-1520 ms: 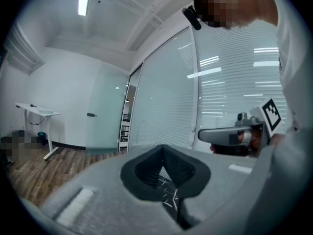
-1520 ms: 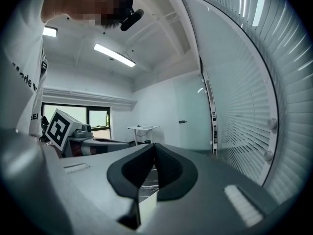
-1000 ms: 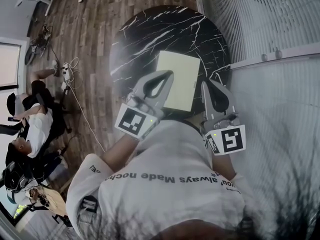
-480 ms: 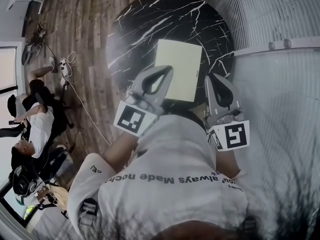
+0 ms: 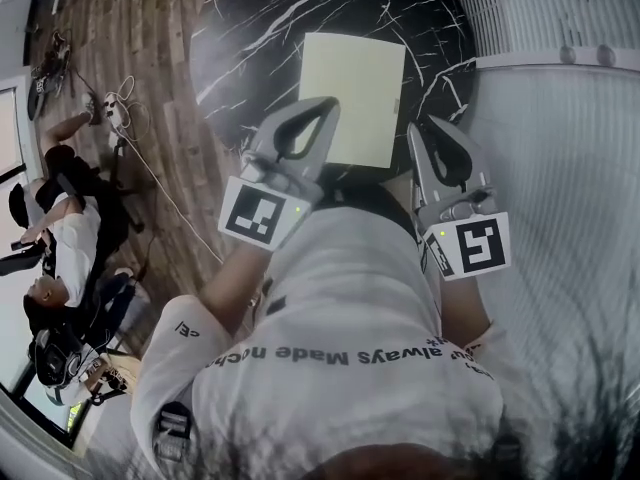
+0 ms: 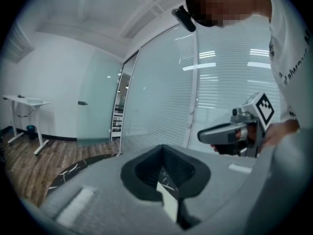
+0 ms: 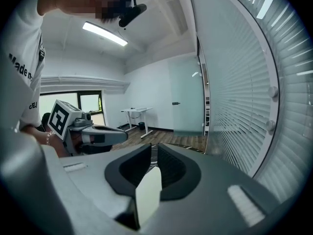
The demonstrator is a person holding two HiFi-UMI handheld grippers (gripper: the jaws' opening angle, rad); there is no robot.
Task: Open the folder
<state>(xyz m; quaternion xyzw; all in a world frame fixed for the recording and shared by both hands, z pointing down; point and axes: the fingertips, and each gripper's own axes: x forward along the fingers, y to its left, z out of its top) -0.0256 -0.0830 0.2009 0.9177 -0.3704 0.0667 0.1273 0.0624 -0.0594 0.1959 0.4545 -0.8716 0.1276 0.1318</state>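
The pale folder (image 5: 352,98) lies closed on the black marble table (image 5: 250,28), its long axis pointing away from the person. The left gripper (image 5: 329,105), jaws together, hangs over its near left edge. It is nearer than the right gripper (image 5: 421,126), whose empty jaws have just been opening.

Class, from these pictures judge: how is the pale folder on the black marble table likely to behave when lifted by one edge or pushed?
The folder looks thin and lies flat, so it is probably light and may flex if lifted by one edge. The marble table looks glossy, so a push would likely slide it rather than tip it.
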